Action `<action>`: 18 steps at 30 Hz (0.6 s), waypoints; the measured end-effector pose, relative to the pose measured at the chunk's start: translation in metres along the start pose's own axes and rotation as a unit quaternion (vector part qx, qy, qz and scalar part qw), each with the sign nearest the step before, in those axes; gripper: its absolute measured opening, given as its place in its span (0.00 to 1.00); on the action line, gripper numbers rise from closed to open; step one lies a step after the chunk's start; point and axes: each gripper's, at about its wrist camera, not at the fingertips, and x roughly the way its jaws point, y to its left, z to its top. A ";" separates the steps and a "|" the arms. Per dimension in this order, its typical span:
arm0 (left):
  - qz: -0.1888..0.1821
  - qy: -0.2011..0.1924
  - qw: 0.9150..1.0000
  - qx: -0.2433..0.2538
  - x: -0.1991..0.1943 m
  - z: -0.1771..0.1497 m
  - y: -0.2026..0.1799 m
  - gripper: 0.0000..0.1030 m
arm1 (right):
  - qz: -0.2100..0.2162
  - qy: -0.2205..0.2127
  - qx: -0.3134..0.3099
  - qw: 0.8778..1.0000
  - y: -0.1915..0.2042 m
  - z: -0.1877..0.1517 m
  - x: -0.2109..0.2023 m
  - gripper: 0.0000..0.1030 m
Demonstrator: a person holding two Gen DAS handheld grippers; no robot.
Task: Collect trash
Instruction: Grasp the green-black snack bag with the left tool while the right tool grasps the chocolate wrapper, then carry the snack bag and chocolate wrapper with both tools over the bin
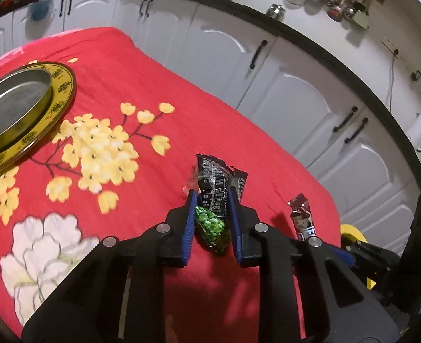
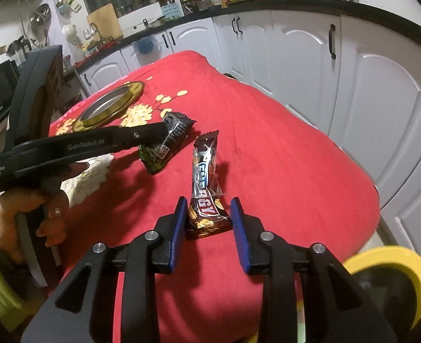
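Note:
A black snack wrapper (image 1: 213,184) with a green pea picture sits between the blue pads of my left gripper (image 1: 212,193), which is shut on it just above the red cloth. In the right wrist view the same wrapper (image 2: 156,158) hangs from the left gripper's tip (image 2: 169,131), held by a hand in a green sleeve. A brown energy bar wrapper (image 2: 206,171) stands upright with my right gripper (image 2: 209,201) shut on its lower end. The left wrist view also shows the bar wrapper (image 1: 301,220), to the right.
A red flowered cloth (image 1: 153,91) covers the table. A gold round tin tray (image 1: 60,104) lies at the far left. A yellow-rimmed round object (image 2: 381,260) sits off the table's near right edge. White cabinets (image 2: 367,91) run behind and to the right.

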 end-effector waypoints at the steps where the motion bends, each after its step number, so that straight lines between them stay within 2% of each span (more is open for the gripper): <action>1: -0.001 -0.001 1.000 0.002 -0.003 -0.003 -0.003 0.15 | 0.001 -0.002 0.002 1.000 0.000 -0.002 -0.005 0.29; 11: -0.016 -0.014 0.999 0.028 -0.031 -0.029 -0.034 0.15 | 0.003 -0.025 0.030 0.999 -0.013 -0.029 -0.060 0.29; 18: -0.035 -0.022 0.998 0.047 -0.044 -0.041 -0.064 0.15 | -0.012 -0.047 0.049 0.998 -0.029 -0.044 -0.094 0.29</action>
